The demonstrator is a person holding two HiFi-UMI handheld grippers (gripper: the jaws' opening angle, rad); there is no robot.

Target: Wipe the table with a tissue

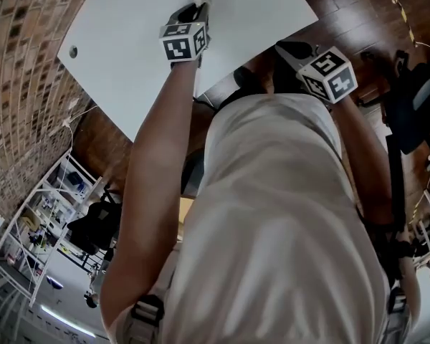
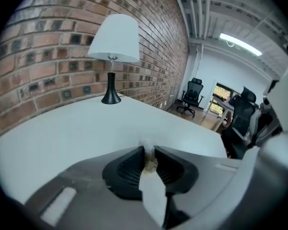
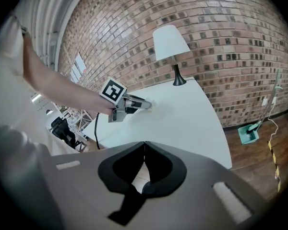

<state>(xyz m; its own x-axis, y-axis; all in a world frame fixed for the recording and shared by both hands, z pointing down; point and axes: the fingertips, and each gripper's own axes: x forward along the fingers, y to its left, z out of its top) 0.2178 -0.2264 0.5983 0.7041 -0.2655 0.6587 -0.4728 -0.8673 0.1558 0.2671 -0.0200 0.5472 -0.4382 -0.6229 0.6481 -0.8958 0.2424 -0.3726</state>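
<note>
My left gripper reaches out over the white table, its tips down at the tabletop. It is shut on a white tissue; a crumpled bit pokes out past the tips and a flap trails back between the jaws. From the right gripper view the same left gripper rests near the table's middle. My right gripper hangs off the table's near edge, close to my body. Its jaws meet at the tips with nothing between them.
A black lamp with a white shade stands at the table's far end by the brick wall. A round cable hole is near one table corner. Office chairs stand beyond it, and a teal object lies on the wooden floor.
</note>
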